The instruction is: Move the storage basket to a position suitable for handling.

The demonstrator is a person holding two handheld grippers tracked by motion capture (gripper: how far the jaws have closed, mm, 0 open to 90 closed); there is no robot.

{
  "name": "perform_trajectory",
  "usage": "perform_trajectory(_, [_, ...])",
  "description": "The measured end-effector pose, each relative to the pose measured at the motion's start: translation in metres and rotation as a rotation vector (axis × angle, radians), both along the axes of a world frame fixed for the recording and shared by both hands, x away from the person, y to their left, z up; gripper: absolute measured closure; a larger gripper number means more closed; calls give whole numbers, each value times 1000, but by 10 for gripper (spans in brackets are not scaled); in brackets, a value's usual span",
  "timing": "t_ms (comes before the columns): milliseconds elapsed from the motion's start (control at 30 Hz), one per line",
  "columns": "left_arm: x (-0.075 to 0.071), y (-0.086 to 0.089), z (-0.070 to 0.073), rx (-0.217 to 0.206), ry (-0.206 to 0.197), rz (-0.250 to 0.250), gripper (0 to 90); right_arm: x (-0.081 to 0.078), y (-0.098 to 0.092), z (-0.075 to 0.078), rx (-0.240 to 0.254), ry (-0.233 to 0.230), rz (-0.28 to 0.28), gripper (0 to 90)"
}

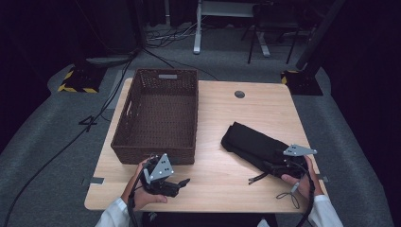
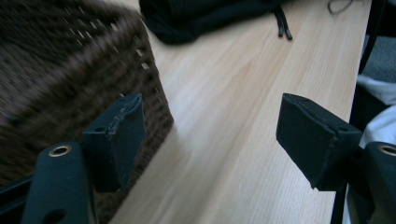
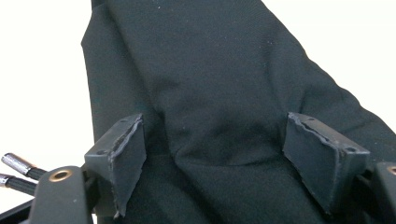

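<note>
A folded black garment (image 1: 253, 144) lies on the right half of the wooden table (image 1: 222, 118), with drawcords (image 1: 257, 178) trailing from its near end. My right gripper (image 1: 279, 165) is open at the garment's near end. In the right gripper view the black cloth (image 3: 210, 84) lies between and beyond the two spread jaws, and metal-tipped cords (image 3: 16, 163) show at the lower left. My left gripper (image 1: 182, 182) is open over bare table, just in front of the brown woven basket (image 1: 161, 113). The left gripper view has the basket's corner (image 2: 70, 70) beside the left jaw and the garment (image 2: 205, 16) farther off.
The basket holds nothing and stands on the table's left half, its long side running front to back. A round grommet (image 1: 239, 94) sits near the table's far edge. Cables (image 1: 71, 137) cross the grey floor to the left.
</note>
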State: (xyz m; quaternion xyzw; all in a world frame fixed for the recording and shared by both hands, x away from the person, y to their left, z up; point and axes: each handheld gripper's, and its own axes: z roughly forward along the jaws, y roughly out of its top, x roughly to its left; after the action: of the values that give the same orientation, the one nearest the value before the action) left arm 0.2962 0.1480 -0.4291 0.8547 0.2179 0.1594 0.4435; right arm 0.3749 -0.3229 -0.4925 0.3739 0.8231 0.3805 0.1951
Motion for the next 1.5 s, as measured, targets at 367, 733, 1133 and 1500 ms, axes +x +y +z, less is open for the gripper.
perform_trajectory(367, [26,-3,21,-60,-95,167,251,-3,-4,0,-1,-1,-5,222])
perform_trajectory(733, [62,-33,7,-14,-56,179,405,-5,-5,0,2,-5,-8,222])
perform_trajectory(1133, [78,-67,-4,75,-67,176,497,-5,-5,-1,3,-9,-12,220])
perform_trajectory(1500, [89,-72,-3,56,-57,39,664,-5,-5,-1,9,-8,-13,220])
